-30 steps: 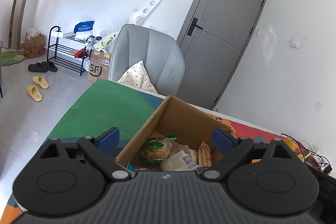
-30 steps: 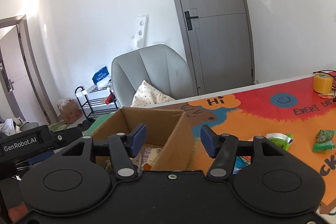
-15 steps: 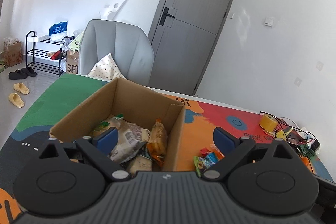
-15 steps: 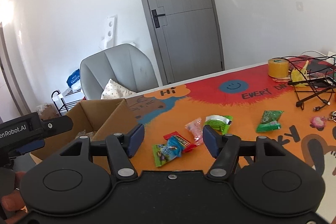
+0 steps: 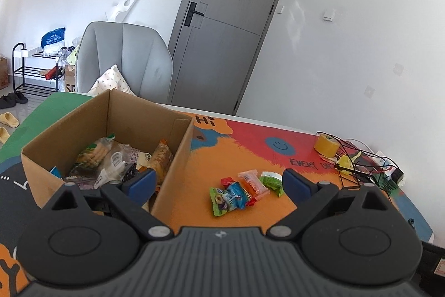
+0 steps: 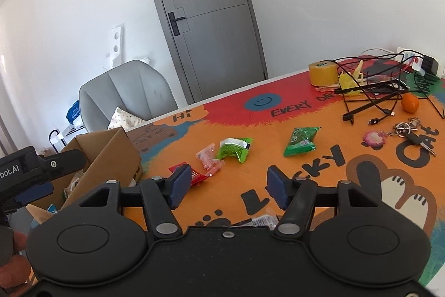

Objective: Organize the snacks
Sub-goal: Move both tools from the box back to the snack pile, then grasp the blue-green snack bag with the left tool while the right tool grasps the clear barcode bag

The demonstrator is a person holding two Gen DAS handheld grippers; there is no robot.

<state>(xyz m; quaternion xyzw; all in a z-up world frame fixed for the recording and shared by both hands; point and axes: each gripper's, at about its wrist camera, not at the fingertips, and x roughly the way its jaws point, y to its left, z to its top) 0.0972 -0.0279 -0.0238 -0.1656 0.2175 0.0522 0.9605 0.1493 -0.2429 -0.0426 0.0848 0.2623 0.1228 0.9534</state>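
Observation:
An open cardboard box stands on the colourful mat and holds several snack packs, among them a biscuit pack. My left gripper is open and empty, its left finger over the box's near right corner. Ahead of it lie a green-blue packet, a red packet, a pink packet and a green packet. My right gripper is open and empty, above the mat. Just ahead lie the red packet, the pink packet, a green-white packet and another green packet. The box is at its left.
A yellow tape roll, tangled black cables, an orange fruit and keys with a pink charm lie at the right. A grey chair stands beyond the table. A hand shows at the lower left.
Both grippers have swung to the right, away from the box. The box has slid left in both views and the loose packets on the mat have come into sight.

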